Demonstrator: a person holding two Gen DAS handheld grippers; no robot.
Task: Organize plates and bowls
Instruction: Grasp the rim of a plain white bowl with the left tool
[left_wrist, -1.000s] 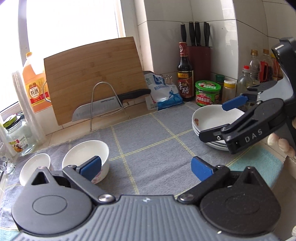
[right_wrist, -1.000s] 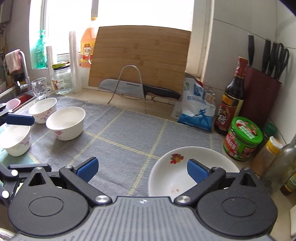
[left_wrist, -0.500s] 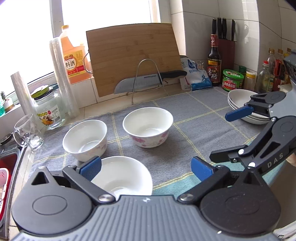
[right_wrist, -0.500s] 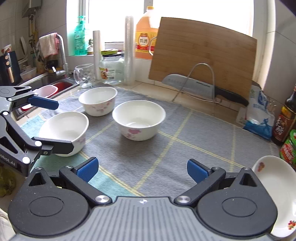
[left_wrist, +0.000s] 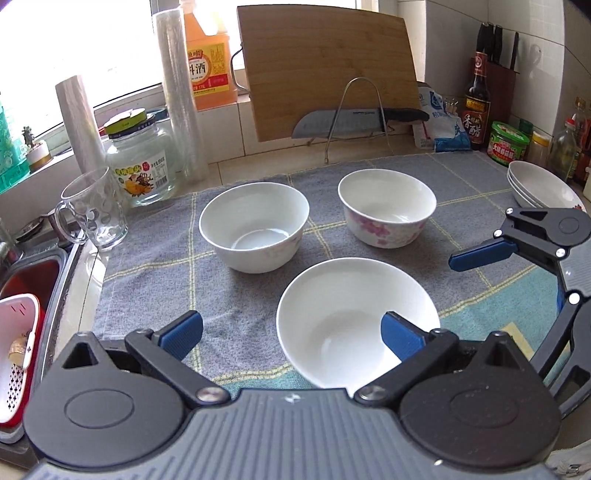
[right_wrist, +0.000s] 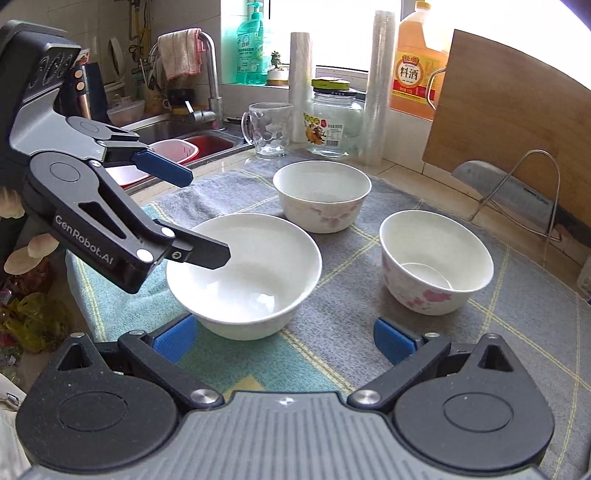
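Both tongs (left_wrist: 291, 334) (right_wrist: 284, 338) apart, stacked plates (left_wrist: 537, 190) in left view only, faucet (right_wrist: 210, 74) in right view only

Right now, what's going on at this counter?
A person holds a two-finger gripper in each hand over three white bowls on a grey mat. The left gripper, open, hangs at the nearest bowl, one finger over its rim; nothing is gripped. The right gripper is open and empty beside it. The other two bowls sit apart, unstacked. Stacked plates wait at the far right.
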